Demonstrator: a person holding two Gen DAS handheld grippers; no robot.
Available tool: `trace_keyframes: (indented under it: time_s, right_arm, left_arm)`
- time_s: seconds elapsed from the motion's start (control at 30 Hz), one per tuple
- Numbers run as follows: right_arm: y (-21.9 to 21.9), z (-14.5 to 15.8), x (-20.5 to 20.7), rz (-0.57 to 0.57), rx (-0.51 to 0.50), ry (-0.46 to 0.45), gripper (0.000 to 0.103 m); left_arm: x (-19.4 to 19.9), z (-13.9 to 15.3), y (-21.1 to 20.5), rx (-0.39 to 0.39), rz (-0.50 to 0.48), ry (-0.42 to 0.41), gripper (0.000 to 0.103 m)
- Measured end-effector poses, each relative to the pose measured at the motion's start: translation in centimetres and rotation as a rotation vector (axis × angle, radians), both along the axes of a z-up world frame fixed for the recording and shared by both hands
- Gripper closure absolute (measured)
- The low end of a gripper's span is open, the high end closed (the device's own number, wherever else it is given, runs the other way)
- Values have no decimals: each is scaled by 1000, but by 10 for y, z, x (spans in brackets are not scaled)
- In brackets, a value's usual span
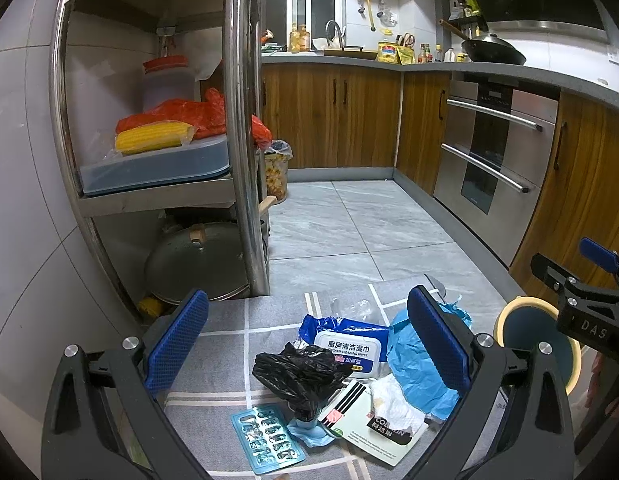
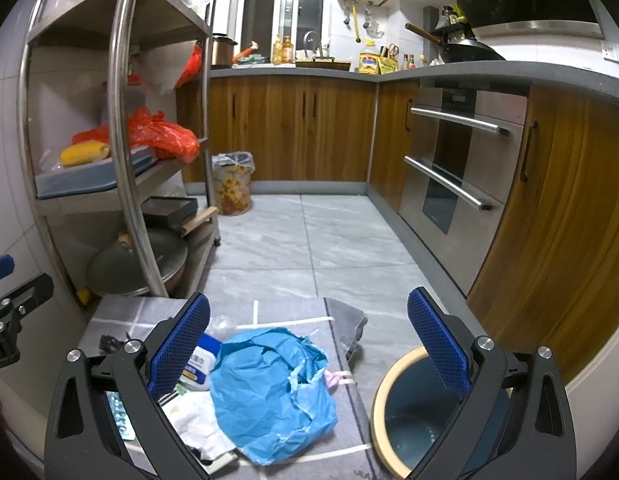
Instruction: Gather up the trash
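A heap of trash lies on a grey checked mat [image 1: 229, 344]: a black plastic bag [image 1: 301, 376], a blue wet-wipes pack [image 1: 345, 344], a crumpled blue bag [image 1: 413, 360] [image 2: 269, 388], a white tissue [image 1: 393, 404], a blister pack [image 1: 267, 440] and a paper box [image 1: 373, 436]. My left gripper [image 1: 309, 344] hangs open above the heap, empty. My right gripper [image 2: 309, 344] is also open and empty, between the blue bag and a round bin [image 2: 421, 416] with a cream rim [image 1: 537, 340] to the right of the mat.
A steel shelf rack [image 1: 241, 120] [image 2: 125, 120] stands at the left with corn, red bags and a pan lid. Wooden cabinets [image 2: 293, 124] and an oven [image 2: 457, 152] line the back and right. A patterned waste bin [image 2: 233, 184] stands by the rack on grey floor tiles.
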State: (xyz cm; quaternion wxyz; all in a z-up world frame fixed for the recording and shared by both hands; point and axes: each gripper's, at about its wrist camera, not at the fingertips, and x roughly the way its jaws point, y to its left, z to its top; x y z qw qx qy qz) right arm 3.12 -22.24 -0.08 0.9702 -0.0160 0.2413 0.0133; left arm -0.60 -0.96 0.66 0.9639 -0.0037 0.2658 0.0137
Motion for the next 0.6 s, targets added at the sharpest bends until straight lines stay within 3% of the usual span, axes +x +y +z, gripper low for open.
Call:
trace_keyframes:
  time_s: [0.6]
  right_arm:
    - [-2,-2,0,0,-3,5,5]
  left_arm:
    - [2,-4,1,7,3,4,5]
